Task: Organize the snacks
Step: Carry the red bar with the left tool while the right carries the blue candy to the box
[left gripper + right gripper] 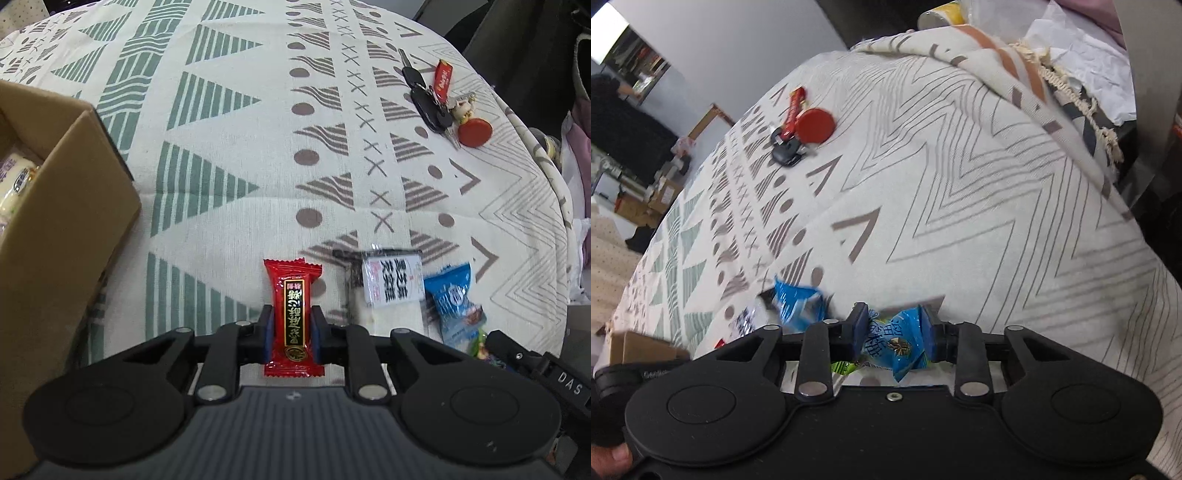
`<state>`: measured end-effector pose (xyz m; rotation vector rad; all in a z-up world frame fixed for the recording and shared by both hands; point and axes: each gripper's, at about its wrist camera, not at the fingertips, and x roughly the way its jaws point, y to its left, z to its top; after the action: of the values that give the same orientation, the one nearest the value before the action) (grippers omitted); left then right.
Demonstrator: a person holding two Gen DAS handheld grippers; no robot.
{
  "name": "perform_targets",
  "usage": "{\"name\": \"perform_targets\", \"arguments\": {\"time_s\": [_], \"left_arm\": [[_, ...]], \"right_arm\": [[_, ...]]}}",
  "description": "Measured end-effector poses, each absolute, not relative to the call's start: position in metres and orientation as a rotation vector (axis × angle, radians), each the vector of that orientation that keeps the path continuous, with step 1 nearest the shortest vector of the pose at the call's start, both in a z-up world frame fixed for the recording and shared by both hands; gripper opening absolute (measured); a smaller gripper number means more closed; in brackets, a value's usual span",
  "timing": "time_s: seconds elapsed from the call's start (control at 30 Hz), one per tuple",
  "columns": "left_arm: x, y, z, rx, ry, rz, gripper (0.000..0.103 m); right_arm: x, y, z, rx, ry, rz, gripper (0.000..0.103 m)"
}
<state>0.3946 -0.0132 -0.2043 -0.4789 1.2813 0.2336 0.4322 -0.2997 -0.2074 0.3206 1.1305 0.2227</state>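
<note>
I have the red candy bar [293, 317] clenched upright in my left gripper [293, 332], low centre of frame. My right gripper [894, 332] grips a blue candy [899, 341], bottom centre. At the left edge stands the cardboard box [70, 236]; a white packet [393, 282] and blue packet [456, 302] lie lower right on the patterned cloth [236, 147], keys [432, 99] upper right.

Each fisheye sits just behind its own tool, low and close over the patterned cloth [236, 221], looking forward along the fingers. The left tool [291, 328] has a cardboard box [66, 206] off its left side. Both views share the keys [430, 101] [786, 153] far ahead and a blue packet [456, 306] [799, 304].
</note>
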Motion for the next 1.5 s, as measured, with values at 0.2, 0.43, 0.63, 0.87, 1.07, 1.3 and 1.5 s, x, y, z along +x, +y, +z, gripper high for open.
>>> {"name": "perform_targets", "arguments": {"time_s": [0.2,0.43,0.63,0.87,1.07,1.3,1.5], "left_arm": [[0.378,-0.018,-0.196,-0.477,1.278,0.219,0.018],[0.359,-0.018,-0.178,-0.480,1.257,0.199,0.018],[0.341,-0.017,-0.160,-0.477,1.237,0.178,0.018],[0.318,-0.011,-0.138,-0.474,1.203,0.166,0.018],[0.300,-0.005,-0.125,-0.471,1.192,0.164,0.018],[0.280,0.005,-0.112,-0.475,1.175,0.157,0.018],[0.267,0.016,-0.101,-0.476,1.156,0.150,0.018]], "right_arm": [[0.413,-0.305,-0.200,0.360,1.140,0.235,0.026],[0.391,-0.304,-0.189,0.391,1.136,0.244,0.026],[0.373,-0.293,-0.171,0.392,1.113,0.265,0.026],[0.355,-0.275,-0.152,0.384,1.086,0.301,0.026],[0.339,-0.259,-0.137,0.365,1.068,0.326,0.026],[0.321,-0.244,-0.126,0.339,1.063,0.345,0.026],[0.310,-0.228,-0.117,0.323,1.053,0.361,0.026]]}}
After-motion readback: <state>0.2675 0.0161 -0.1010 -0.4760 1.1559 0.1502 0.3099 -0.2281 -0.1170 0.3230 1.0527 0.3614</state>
